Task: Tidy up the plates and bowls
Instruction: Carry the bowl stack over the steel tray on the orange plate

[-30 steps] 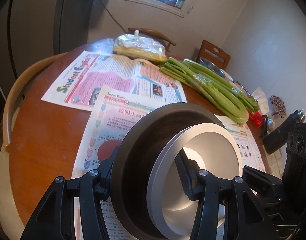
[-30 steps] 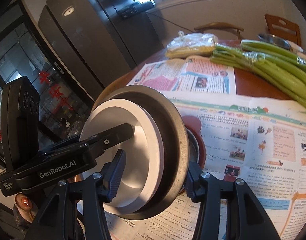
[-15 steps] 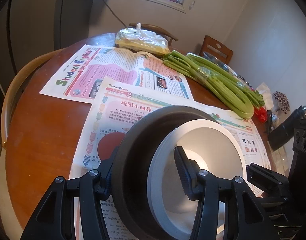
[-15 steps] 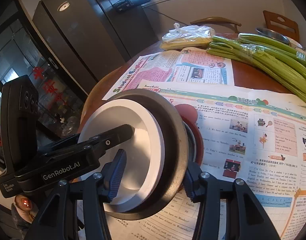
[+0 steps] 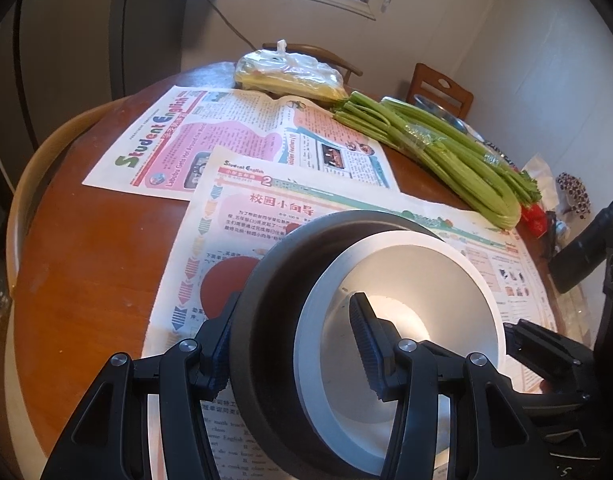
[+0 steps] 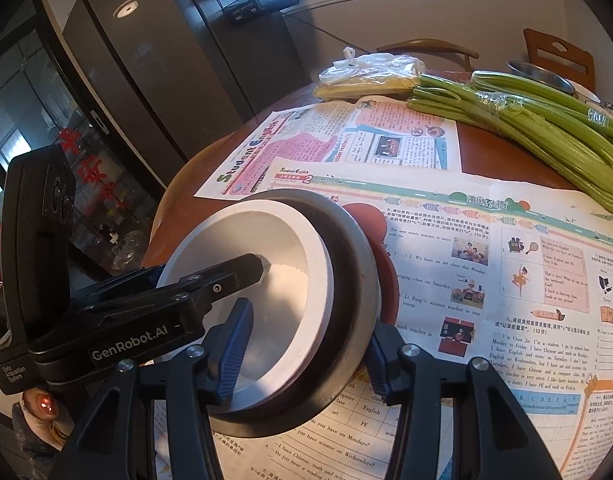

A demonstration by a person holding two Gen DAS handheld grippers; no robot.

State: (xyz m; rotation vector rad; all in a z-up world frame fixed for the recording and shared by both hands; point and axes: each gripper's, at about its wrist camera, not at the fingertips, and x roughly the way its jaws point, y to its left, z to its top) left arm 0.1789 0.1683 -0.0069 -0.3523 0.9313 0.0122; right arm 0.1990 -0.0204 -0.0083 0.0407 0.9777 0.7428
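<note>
A white bowl (image 5: 418,304) sits nested inside a dark grey bowl (image 5: 266,320); both are held tilted just above the newspaper. My left gripper (image 5: 294,344) is shut on the near rim of the two bowls, one finger inside the white bowl, one outside the dark one. My right gripper (image 6: 306,344) is shut on the opposite rim of the same white bowl (image 6: 290,280) and dark bowl (image 6: 354,280). A red plate (image 6: 386,272) lies on the newspaper under the bowls, mostly hidden; it also shows in the left wrist view (image 5: 222,284).
Round wooden table (image 5: 86,264) covered with two newspapers (image 5: 242,140). Celery bunch (image 5: 446,152), a plastic bag of yellow food (image 5: 286,76) and a metal bowl (image 6: 542,72) lie at the far side. A dark bottle (image 5: 586,248) stands at the right. Chairs surround the table.
Both grippers have lowered the nested bowls toward the red plate and the newspaper. The grip on the bowls is unchanged.
</note>
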